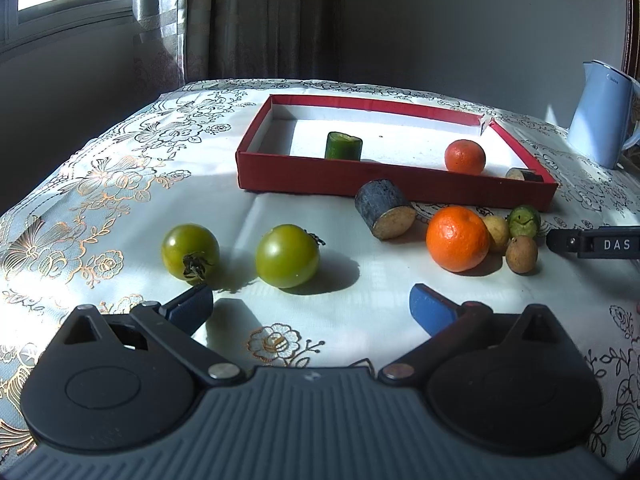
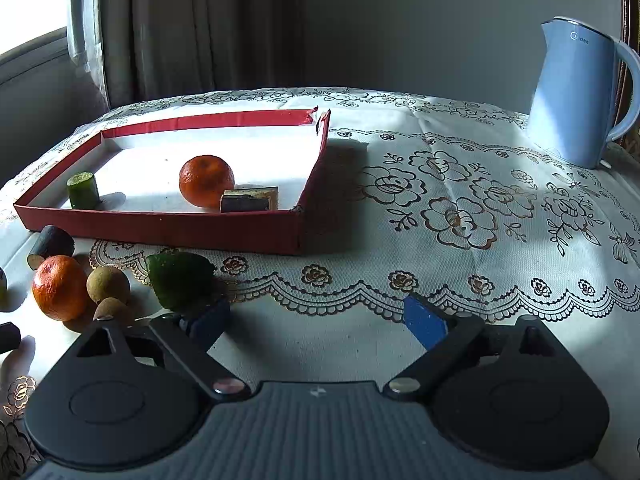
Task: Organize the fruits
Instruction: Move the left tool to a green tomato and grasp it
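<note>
A red tray [image 1: 392,192] [image 2: 160,228] holds a cucumber piece [image 1: 343,146] [image 2: 83,190], an orange [image 1: 465,156] [image 2: 206,186] and a dark cut piece [image 2: 248,200]. In front of it on the cloth lie two green tomatoes [image 1: 190,252] [image 1: 287,256], a dark cut root piece [image 1: 384,208] [image 2: 50,245], an orange [image 1: 457,239] [image 2: 59,287], two small brown fruits [image 1: 521,254] [image 2: 108,285] and a green piece [image 1: 524,221] [image 2: 180,280]. My left gripper [image 1: 312,308] is open and empty, just short of the tomatoes. My right gripper [image 2: 316,320] is open and empty, its left finger beside the green piece.
A light blue kettle [image 1: 600,116] [image 2: 580,92] stands at the table's back right. The table wears a white flowered cloth [image 2: 460,208]. Curtains and a window are behind. The right gripper's finger [image 1: 592,242] shows at the left wrist view's right edge.
</note>
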